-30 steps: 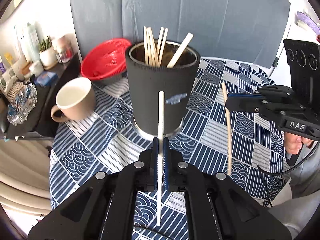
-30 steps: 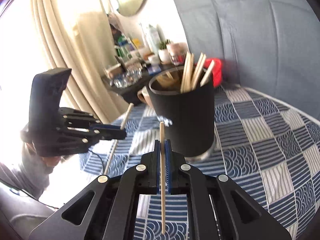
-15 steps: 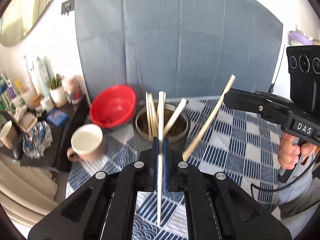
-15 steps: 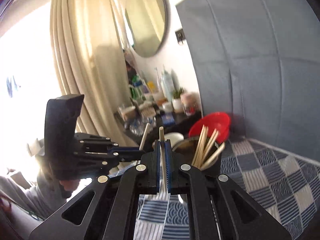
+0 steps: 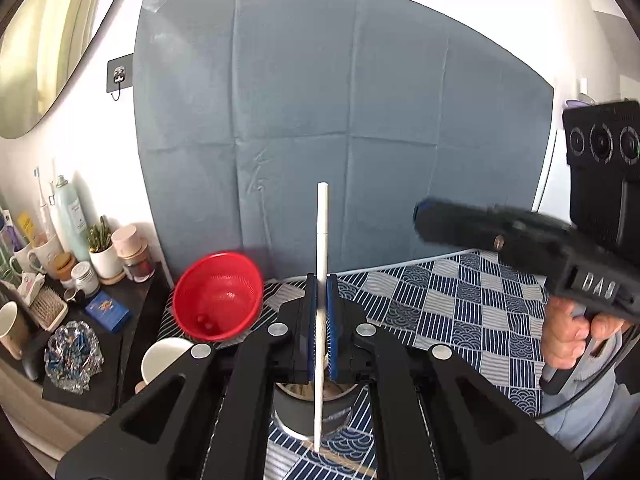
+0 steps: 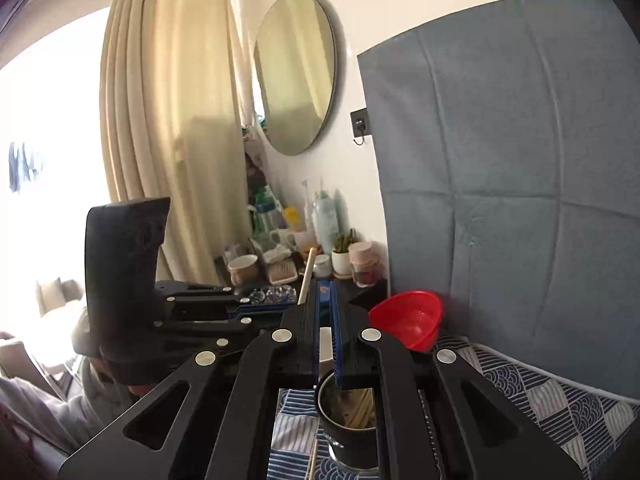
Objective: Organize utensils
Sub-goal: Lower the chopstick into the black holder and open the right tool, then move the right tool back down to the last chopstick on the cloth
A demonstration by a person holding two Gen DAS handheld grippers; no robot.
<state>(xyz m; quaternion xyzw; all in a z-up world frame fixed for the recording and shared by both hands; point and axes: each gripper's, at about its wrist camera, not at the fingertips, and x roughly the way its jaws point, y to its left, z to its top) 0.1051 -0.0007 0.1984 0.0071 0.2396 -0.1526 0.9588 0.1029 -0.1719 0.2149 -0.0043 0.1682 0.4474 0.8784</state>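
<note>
Notably, at the left the red colander (image 5: 218,296) and the pale mug (image 5: 164,360) stood beside the counter clutter, clear of the work. At centre, your left gripper (image 5: 321,284) was clenched on a white chopstick (image 5: 322,220). It pinched the stick near the middle and held it almost upright above the black holder (image 5: 304,404), which already contained sticks. I judge that you held it so in order to drop it straight in. To the right, your right gripper (image 5: 418,216) hung above the checked tablecloth (image 5: 460,312) with its jaws closed. Blur hid the tip, so I could not tell whether they pinched a stick. Your hand (image 5: 568,336) gripped its handle.
</note>
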